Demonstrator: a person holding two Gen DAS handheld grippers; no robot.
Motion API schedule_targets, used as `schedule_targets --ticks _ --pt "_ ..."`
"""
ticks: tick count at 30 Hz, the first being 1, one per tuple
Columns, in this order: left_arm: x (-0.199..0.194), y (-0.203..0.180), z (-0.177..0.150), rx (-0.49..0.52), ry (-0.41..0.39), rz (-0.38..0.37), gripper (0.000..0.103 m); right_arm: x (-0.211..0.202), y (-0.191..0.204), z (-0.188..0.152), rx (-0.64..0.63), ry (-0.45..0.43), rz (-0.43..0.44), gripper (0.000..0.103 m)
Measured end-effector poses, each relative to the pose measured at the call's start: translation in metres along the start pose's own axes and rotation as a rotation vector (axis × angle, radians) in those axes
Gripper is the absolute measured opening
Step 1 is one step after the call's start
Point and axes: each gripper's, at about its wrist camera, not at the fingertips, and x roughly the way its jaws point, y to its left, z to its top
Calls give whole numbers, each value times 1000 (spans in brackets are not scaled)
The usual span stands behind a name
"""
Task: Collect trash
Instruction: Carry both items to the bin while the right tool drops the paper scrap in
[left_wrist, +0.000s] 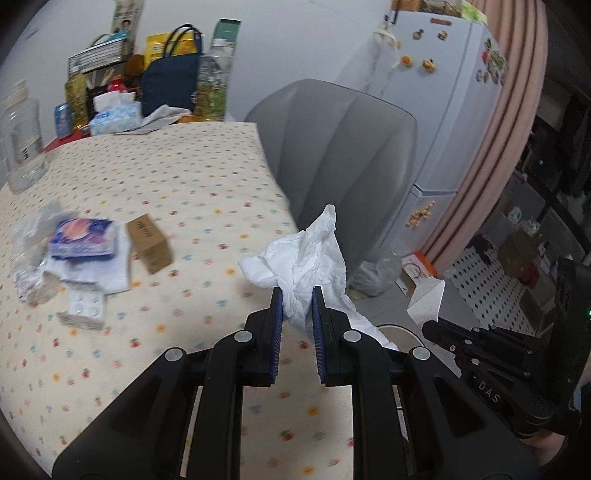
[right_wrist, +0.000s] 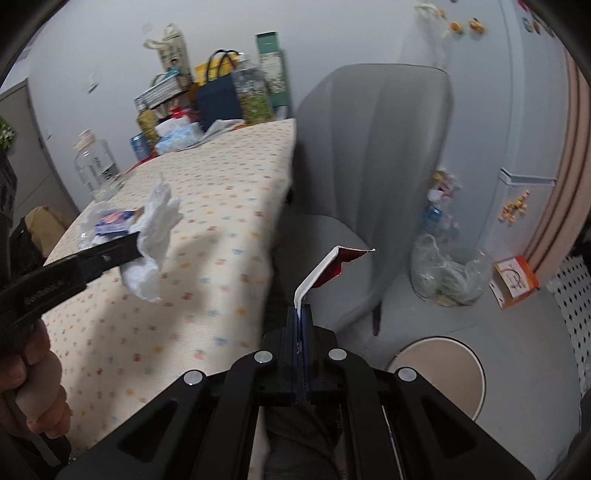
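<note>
My left gripper (left_wrist: 297, 295) is shut on a crumpled white tissue (left_wrist: 306, 254) and holds it above the table's right edge; the tissue also shows in the right wrist view (right_wrist: 151, 236). My right gripper (right_wrist: 302, 308) is shut on a torn red-and-white wrapper (right_wrist: 325, 269), held over the gap between table and chair; the wrapper shows in the left wrist view (left_wrist: 426, 299). More trash lies on the table at the left: a blue-purple packet (left_wrist: 83, 240), a small brown box (left_wrist: 149, 242), a blister pack (left_wrist: 86, 304) and clear plastic (left_wrist: 31, 258).
The table has a dotted cream cloth (left_wrist: 166, 177). A grey chair (left_wrist: 340, 155) stands at its right. A round beige stool (right_wrist: 443, 373) and a clear plastic bag of rubbish (right_wrist: 447, 273) are on the floor. Bottles, a navy bag (left_wrist: 170, 88) and a tissue box crowd the table's far end.
</note>
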Motion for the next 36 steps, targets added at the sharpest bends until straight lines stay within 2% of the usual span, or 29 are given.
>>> schedule_targets --ticks 6,19,31,32,33,34,35,36 --pt "26 -35 4 49 46 -26 16 -2 -49 -13 73 10 -60 4" --pt "70 -121 9 186 117 -93 16 -6 -124 -39 205 13 -138 4" --pt "98 -156 6 226 170 -110 16 3 -180 -49 322 26 -170 8" --pt "100 -159 6 228 176 -113 16 4 -185 -50 330 32 -174 11" --pt "102 -161 5 232 181 -115 16 5 -187 -52 337 32 -173 18" --pt "103 -164 5 236 185 -116 16 4 -191 -54 349 25 -177 43" --pt "105 -167 4 243 190 -120 16 2 -194 -56 354 12 -187 53" --pt "106 -168 3 248 195 -124 16 3 -195 -56 355 10 -188 53"
